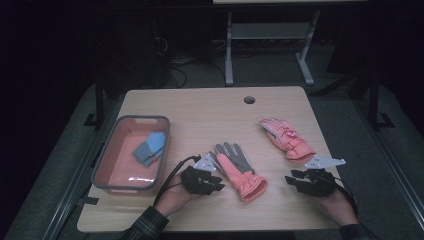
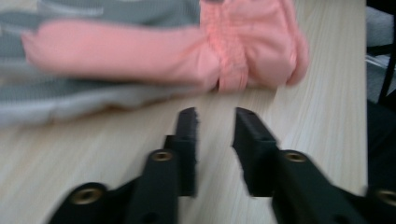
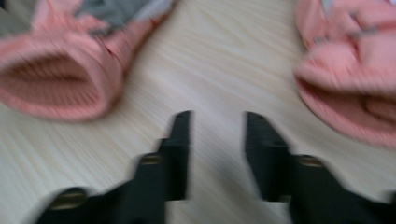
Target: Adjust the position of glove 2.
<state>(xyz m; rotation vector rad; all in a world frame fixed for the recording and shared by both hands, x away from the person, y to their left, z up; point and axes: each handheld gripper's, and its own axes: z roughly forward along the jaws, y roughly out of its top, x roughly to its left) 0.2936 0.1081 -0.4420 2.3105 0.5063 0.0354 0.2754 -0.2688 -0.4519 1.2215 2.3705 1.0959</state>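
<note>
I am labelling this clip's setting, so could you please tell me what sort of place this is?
Probably a lab or workshop recording station: a plain wooden table with a cable hole, tangled cables on the floor and a metal stand behind it in a dim room.

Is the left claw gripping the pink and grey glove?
No. In the left gripper view the left claw stands open over bare table, with the pink and grey glove lying just beyond its fingertips.

Left gripper (image 1: 212,176) and right gripper (image 1: 296,178), jaws parted, empty.
</note>
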